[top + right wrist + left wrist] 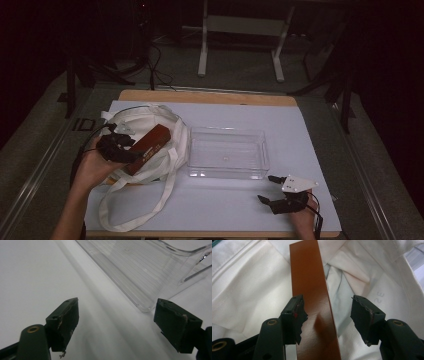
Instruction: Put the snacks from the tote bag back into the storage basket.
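A long brown box [150, 142] lies slanted on top of a white cloth tote bag [131, 120] at the table's left. My left gripper [120, 147] is at the box's near end, open. In the left gripper view the brown box [308, 277] runs up between the jaws; one jaw touches its edge, while the other stands apart over the white bag [249, 290]. My right gripper [266, 188] rests open near the front right, just in front of a clear plastic tray [225, 131]. The right gripper [116, 305] has nothing between its jaws, and the tray's corner [140, 272] lies ahead of it.
The bag's long handles [130, 220] loop toward the front edge of the white table cover [300, 130]. A white-legged stand [240, 25] sits on the floor beyond the table. Dark cables [160, 70] trail at the far left.
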### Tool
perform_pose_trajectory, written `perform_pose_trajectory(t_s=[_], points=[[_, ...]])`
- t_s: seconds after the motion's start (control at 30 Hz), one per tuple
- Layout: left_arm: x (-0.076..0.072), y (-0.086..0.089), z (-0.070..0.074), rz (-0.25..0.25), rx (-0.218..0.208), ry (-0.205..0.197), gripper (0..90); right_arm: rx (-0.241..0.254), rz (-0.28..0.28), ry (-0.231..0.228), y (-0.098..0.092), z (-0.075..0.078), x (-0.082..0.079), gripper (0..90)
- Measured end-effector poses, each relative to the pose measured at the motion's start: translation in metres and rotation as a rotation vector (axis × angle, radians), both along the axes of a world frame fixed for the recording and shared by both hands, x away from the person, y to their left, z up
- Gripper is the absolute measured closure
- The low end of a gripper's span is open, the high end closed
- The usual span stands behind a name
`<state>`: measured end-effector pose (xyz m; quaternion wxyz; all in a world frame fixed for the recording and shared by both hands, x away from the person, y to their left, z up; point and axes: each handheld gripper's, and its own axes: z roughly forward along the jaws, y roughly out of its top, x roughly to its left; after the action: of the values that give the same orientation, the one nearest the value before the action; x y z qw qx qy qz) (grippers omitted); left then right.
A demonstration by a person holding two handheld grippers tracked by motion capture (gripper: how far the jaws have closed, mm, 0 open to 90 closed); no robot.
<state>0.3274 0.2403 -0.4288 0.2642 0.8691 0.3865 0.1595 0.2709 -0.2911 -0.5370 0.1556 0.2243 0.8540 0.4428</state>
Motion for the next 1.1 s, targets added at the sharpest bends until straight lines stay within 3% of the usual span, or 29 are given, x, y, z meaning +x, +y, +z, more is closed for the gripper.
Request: perform_pose_trajectory(t_s=[0.43, 0.7, 1.1], points=[[0.009, -0.005, -0.007, -0.009, 0.056, 0.07, 42.6, -0.003, 0.001, -0.002, 0.0, 0.0, 0.0, 20.1], [0.012, -0.005, -0.012, 0.013, 0.088, 0.102, 39.4, -0.003, 0.001, -0.002, 0.0, 0.0, 0.0, 20.1], [0.012, 0.006, -0.016, 0.051, 0.093, 0.141, 37.7, -0.004, 0.001, -0.002, 0.0, 0.0, 0.0, 20.1]])
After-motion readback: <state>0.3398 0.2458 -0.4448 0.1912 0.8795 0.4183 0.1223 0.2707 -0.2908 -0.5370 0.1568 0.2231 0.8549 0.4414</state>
